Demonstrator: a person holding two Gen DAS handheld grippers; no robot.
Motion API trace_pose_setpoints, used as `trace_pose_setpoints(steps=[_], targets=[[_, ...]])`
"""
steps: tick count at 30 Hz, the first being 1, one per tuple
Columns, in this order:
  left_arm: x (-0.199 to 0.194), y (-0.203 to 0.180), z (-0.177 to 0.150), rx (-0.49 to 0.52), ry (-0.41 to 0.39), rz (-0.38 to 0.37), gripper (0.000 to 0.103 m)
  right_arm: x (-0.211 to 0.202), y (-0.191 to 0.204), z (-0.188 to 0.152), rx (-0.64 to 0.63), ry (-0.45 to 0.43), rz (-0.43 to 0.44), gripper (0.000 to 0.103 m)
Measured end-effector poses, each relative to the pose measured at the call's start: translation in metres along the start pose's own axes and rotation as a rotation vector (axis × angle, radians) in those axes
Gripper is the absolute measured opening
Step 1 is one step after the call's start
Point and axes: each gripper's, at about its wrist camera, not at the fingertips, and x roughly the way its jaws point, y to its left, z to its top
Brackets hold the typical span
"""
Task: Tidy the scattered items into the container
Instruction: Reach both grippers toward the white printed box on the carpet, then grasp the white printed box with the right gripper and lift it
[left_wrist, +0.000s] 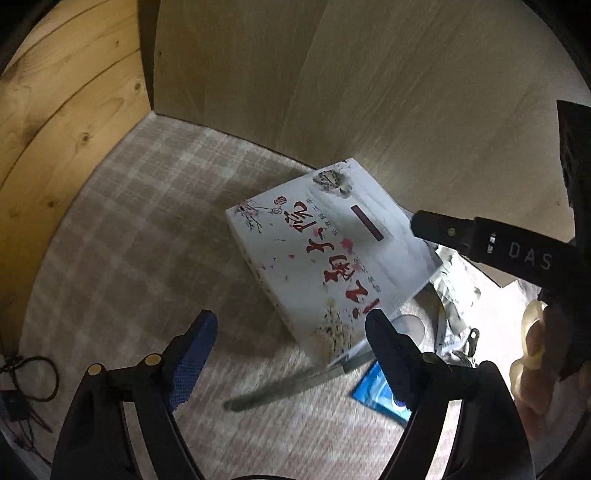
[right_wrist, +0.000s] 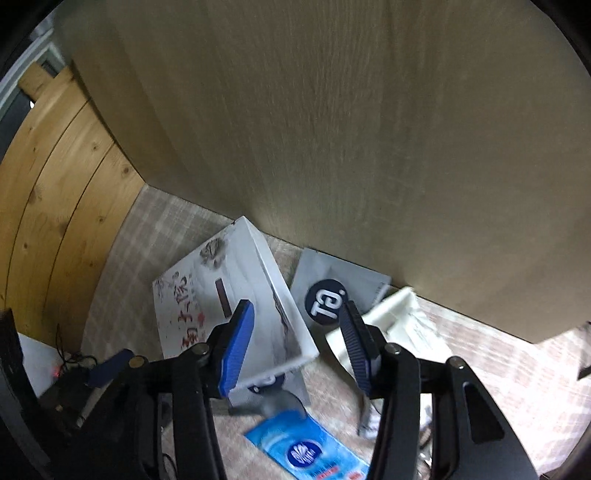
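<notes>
A white box with red Chinese writing (left_wrist: 325, 258) (right_wrist: 229, 306) lies tilted on a checked cloth, propped on other items. A blue tissue packet (right_wrist: 306, 450) (left_wrist: 380, 391), a metal knife (left_wrist: 291, 384), a white sheet with a dark round "Te" logo (right_wrist: 325, 302) and a cream tray (right_wrist: 391, 325) lie around it. My left gripper (left_wrist: 291, 350) is open and empty, near the box's front corner. My right gripper (right_wrist: 299, 339) is open, its jaws on either side of the box's right edge, not closed on it.
A pale wooden panel (right_wrist: 332, 129) stands behind the items. A pine plank wall (left_wrist: 55, 129) is at the left. Dark cables (left_wrist: 26, 376) lie at the lower left. A silver patterned wrapper (left_wrist: 454, 295) lies right of the box.
</notes>
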Motion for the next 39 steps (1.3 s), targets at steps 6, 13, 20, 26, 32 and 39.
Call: trace_pose_setpoints(steps=[6,13,20,26,32,39], targets=[[0.008,-0.003,0.003,-0.012,0.012,-0.039,0.079,0.022,0.006,0.006,-0.003,0.035,0.022,0.04],[0.003,-0.01,-0.002,0.004,0.021,-0.073,0.07,0.024,0.014,0.002,0.018,0.065,0.063,0.032],[-0.03,-0.013,-0.023,0.047,-0.007,-0.083,0.068,0.008,0.014,-0.025,0.053,0.065,0.069,0.033],[-0.072,-0.026,-0.054,0.104,-0.043,-0.101,0.068,-0.028,0.01,-0.051,0.087,0.034,0.07,0.032],[-0.093,-0.053,-0.086,0.169,-0.055,-0.116,0.068,-0.065,-0.004,-0.094,0.146,-0.005,0.064,0.032],[-0.115,-0.12,-0.118,0.309,-0.045,-0.178,0.068,-0.122,-0.051,-0.153,0.247,-0.081,0.01,0.032]])
